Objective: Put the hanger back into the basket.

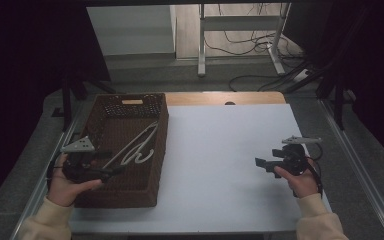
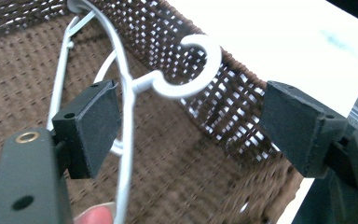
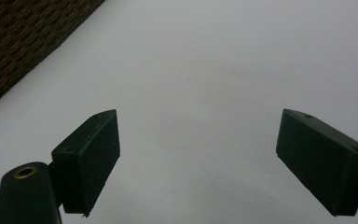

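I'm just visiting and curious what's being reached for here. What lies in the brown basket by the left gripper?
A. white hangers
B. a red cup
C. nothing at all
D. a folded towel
A: white hangers lie in the woven basket, and in the left gripper view a white hook sits between the open jaws of the left gripper.

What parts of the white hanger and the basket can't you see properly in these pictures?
- White hanger: in the left gripper view its lower end is cut off by the bottom edge, and one pad of the left tongs covers part of it.
- White hanger in the high view: too small and dim to count whether it is one or more.
- Basket: its near-left corner is hidden by the hand.
- Basket in the right gripper view: cut off by the frame edge.
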Demonstrator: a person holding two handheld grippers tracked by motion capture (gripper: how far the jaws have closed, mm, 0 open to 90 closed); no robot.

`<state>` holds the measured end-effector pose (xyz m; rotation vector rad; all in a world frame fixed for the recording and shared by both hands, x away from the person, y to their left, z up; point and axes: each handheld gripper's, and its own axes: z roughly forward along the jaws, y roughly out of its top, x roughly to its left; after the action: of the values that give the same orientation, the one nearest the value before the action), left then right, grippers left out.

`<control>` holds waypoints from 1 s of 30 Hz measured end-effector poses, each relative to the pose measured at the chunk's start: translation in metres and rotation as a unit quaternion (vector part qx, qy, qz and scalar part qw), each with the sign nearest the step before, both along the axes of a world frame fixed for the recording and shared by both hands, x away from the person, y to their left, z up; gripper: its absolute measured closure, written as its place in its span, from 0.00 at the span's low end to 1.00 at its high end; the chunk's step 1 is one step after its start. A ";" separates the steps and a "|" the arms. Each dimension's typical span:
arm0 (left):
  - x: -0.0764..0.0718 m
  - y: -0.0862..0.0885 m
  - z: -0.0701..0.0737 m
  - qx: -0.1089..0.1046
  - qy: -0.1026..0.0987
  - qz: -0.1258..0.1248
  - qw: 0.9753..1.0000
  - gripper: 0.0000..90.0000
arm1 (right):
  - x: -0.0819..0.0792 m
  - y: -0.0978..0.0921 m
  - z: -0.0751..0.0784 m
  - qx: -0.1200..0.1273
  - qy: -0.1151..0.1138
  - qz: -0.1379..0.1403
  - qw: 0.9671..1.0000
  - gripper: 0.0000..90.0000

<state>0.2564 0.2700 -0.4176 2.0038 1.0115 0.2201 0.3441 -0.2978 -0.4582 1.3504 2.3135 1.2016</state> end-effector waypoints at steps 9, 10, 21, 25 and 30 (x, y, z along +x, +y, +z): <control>0.002 -0.037 -0.010 0.012 -0.004 -0.006 1.000 0.22 | -0.006 -0.002 0.001 0.000 -0.018 0.007 1.000 0.15; 0.001 -0.040 -0.011 0.012 -0.004 -0.005 1.000 0.22 | -0.007 -0.002 0.000 -0.002 -0.020 0.008 1.000 0.15; -0.019 -0.050 -0.027 0.027 -0.016 0.013 0.999 0.22 | -0.016 -0.008 -0.013 -0.022 -0.033 0.016 0.999 0.14; -0.020 -0.048 -0.029 0.025 -0.020 0.017 0.999 0.22 | -0.017 -0.007 -0.012 -0.020 -0.039 0.023 0.999 0.14; -0.020 -0.046 -0.029 0.018 -0.020 0.018 0.999 0.22 | -0.017 -0.008 -0.010 -0.019 -0.044 0.023 0.999 0.14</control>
<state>0.2366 0.2240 -0.4463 2.0066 1.0244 0.2992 0.3266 -0.3061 -0.4685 1.2120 2.3058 1.2001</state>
